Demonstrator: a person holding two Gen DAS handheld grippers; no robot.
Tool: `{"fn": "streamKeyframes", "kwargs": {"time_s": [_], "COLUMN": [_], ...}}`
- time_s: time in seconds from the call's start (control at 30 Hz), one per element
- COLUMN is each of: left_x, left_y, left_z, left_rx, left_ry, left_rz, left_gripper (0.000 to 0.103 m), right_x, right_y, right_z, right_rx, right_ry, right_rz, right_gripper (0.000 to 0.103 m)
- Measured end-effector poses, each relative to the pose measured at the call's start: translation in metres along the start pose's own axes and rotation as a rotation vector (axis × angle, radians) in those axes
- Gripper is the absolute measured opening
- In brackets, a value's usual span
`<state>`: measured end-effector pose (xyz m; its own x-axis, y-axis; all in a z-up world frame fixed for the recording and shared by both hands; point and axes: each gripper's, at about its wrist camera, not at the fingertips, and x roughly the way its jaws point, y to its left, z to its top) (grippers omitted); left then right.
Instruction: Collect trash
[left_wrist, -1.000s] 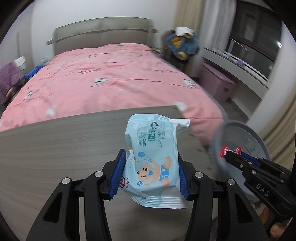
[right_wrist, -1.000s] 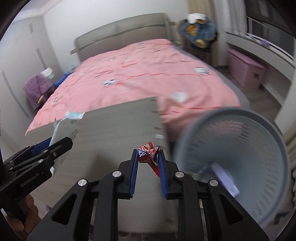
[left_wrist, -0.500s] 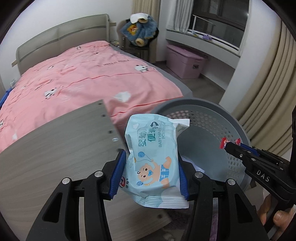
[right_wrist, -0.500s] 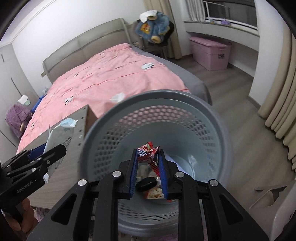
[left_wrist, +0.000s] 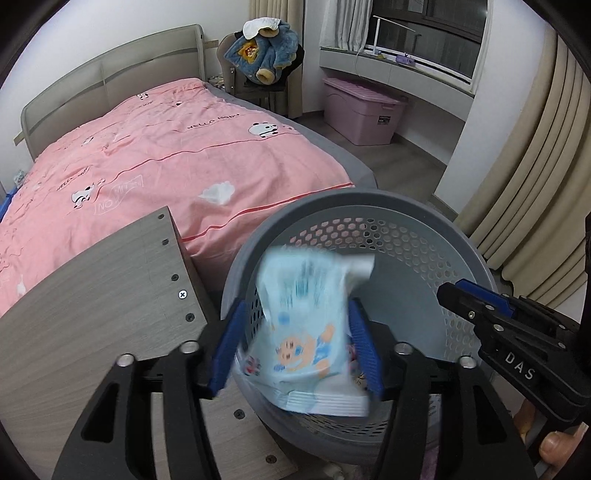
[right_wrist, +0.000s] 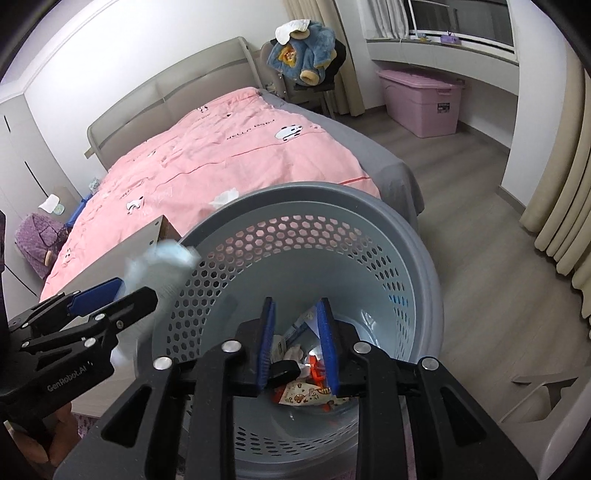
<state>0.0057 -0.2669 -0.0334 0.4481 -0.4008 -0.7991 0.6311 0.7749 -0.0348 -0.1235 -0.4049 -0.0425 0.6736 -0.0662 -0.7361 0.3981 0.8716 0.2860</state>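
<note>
The left gripper (left_wrist: 297, 350) is hanging over the mouth of the grey perforated plastic laundry-style basket (left_wrist: 413, 243), its blue-padded jaws spread wider than the pale blue baby-wipes packet (left_wrist: 308, 325) between them. The packet is showing as a blur, and there is a gap between it and the left pad; on the right side I cannot tell whether it is touching. The right gripper (right_wrist: 297, 343) is pointing straight down into the same basket, its jaws standing apart with nothing between them.

The right wrist view is looking to the basket's bottom, which the left view mostly hides behind the packet: wrappers and scraps of trash (right_wrist: 304, 391) are lying there, among them an orange-red piece and a printed cream one. From this side the left gripper (right_wrist: 122, 291) is appearing at the basket's near-left rim, the packet only a smeared pale shape above it.

The left view, in turn, is showing the right gripper (left_wrist: 476, 299) from the side, reaching in over the basket's right rim.

Just beside the basket, on its left, is standing a grey wood-grain board (left_wrist: 96, 295). Behind both is lying a bed with a pink cartoon-print cover (left_wrist: 177, 147), and well beyond it a lilac plastic storage box (left_wrist: 364, 110) is sitting under the window.
</note>
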Motion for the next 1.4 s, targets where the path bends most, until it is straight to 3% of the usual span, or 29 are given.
{"fn": "streamKeyframes", "kwargs": {"time_s": [0.07,0.3,1.4], "left_x": [-0.002,-0.007,-0.028], "left_y": [0.000,0.000,0.003], "left_z": [0.000,0.001,-0.007], "left_rx": [-0.002,-0.008,-0.026], "left_ry": [-0.005,-0.016,-0.050], "left_rz": [0.010,0.037,0.098], "left_gripper": [0.064,0.067,0.079], "right_x": [-0.002,-0.006,-0.024], "right_y": [-0.001,-0.002,0.004], "right_z": [0.001,0.001,0.000], "right_rx": [0.005,0.013,-0.011], "right_ry": [-0.008,-0.014,-0.054], "right_rz": [-0.002,-0.002,-0.023], "right_gripper": [0.039,0.040,0.065]}}
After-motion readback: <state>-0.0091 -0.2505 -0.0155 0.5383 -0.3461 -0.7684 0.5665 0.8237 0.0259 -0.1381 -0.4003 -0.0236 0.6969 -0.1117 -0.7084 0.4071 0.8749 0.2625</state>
